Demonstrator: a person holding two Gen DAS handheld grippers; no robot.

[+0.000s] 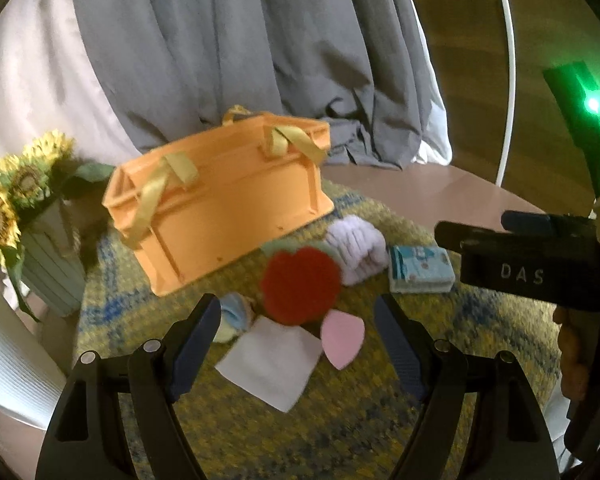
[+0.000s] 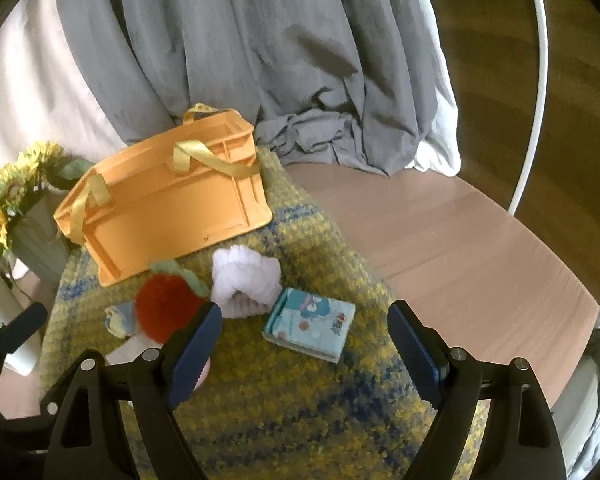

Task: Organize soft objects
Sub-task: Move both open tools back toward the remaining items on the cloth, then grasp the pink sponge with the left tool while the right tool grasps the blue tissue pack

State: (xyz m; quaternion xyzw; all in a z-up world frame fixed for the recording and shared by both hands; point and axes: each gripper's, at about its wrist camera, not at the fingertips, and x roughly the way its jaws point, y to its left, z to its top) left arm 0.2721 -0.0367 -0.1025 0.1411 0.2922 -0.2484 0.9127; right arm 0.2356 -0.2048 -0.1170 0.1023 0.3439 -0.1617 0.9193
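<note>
An orange crate [image 1: 220,196] with yellow ribbon handles stands on a yellow-blue mat [image 1: 320,420]; it also shows in the right wrist view [image 2: 168,204]. In front of it lie a red fluffy pad [image 1: 300,284], a lilac headband [image 1: 354,248], a light blue tissue pack [image 1: 420,270], a pink sponge [image 1: 342,338], a white cloth [image 1: 270,362] and a pale blue sock roll [image 1: 232,316]. My left gripper [image 1: 296,344] is open above the cloth and sponge. My right gripper [image 2: 304,344] is open, just short of the tissue pack [image 2: 310,324], beside the headband [image 2: 246,280] and red pad [image 2: 166,312].
A vase of sunflowers [image 1: 24,216] stands left of the crate. Grey and white bedding [image 1: 240,52] hangs behind. The round table [image 2: 460,248] extends to the right of the mat. A white hoop [image 2: 536,80] stands at the right.
</note>
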